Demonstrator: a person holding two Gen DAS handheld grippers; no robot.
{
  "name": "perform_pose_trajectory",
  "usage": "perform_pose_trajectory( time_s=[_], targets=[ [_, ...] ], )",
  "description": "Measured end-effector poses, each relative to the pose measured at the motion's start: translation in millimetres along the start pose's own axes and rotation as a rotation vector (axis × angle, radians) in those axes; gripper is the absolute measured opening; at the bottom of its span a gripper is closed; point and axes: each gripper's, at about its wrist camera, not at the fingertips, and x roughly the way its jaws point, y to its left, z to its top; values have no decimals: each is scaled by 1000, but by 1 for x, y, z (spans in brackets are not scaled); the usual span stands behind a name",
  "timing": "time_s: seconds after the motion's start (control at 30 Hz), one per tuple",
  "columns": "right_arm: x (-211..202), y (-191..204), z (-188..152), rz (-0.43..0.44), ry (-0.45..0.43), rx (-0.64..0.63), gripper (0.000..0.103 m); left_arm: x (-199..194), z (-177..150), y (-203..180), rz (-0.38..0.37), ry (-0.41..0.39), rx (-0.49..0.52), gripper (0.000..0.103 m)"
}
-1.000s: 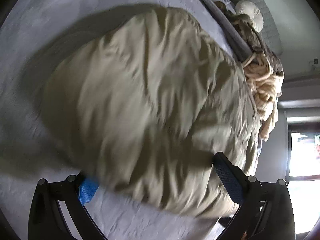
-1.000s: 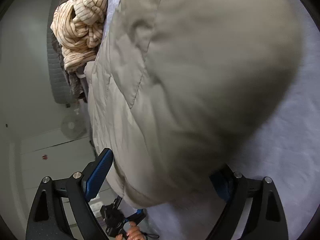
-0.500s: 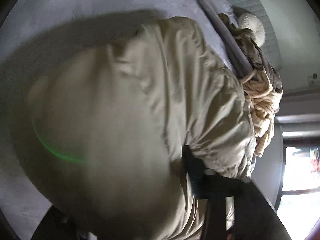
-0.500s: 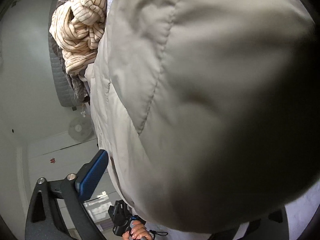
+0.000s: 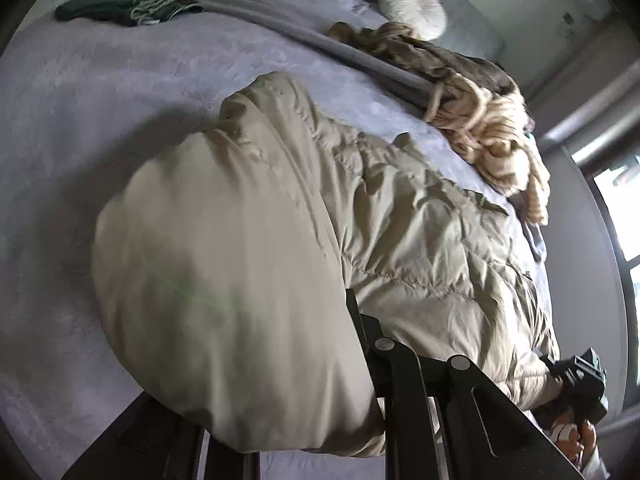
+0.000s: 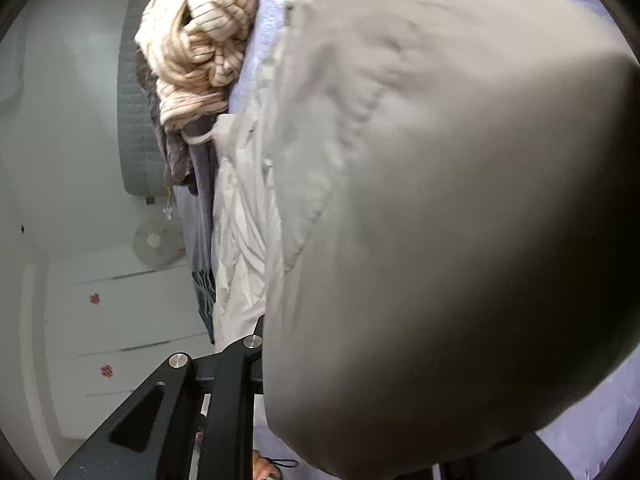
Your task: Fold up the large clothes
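A beige puffer jacket [image 5: 280, 240] lies across the lavender bedspread [image 5: 100, 100]. My left gripper [image 5: 304, 412] is shut on a bulging part of the jacket, which bunches over and hides its fingertips. My right gripper [image 6: 360, 412] is shut on another part of the jacket [image 6: 440, 220]; the fabric fills most of that view and hides the fingertips. The right gripper also shows in the left wrist view [image 5: 580, 384], held by a hand at the jacket's far end.
A heap of cream striped knitwear [image 5: 500, 140] and brown clothes lies on the bed's far side, also in the right wrist view [image 6: 200, 48]. A folded dark green garment [image 5: 128, 4] and a round white cushion [image 5: 412, 10] lie farther back. A window [image 5: 624, 208] is at right.
Both grippers have closed on the jacket and lifted it; the fabric now bulges up close to both cameras, hiding the blue pads seen a second ago.
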Motion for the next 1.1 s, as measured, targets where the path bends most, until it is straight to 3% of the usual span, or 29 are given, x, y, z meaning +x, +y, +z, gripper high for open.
perform_pose_trajectory(
  time_s=[0.33, 0.57, 0.73, 0.83, 0.93, 1.1],
  targets=[
    [-42, -13, -64, -50, -14, -3, 20, -47, -58, 22, -37, 109, 86, 20],
    [-76, -46, -106, -87, 39, 6, 20, -80, -124, 42, -14, 147, 42, 20],
    [-95, -74, -122, -102, 70, 13, 20, -81, -168, 54, 30, 175, -7, 20],
    [-92, -81, -121, -115, 80, 38, 27, -78, -180, 57, 68, 166, -37, 22],
    [-91, -83, -119, -146, 90, 28, 36, -84, -186, 64, 139, 160, -78, 49],
    [-102, -72, -123, -248, 94, -50, 45, -115, -194, 84, 185, 116, -134, 53]
  ],
)
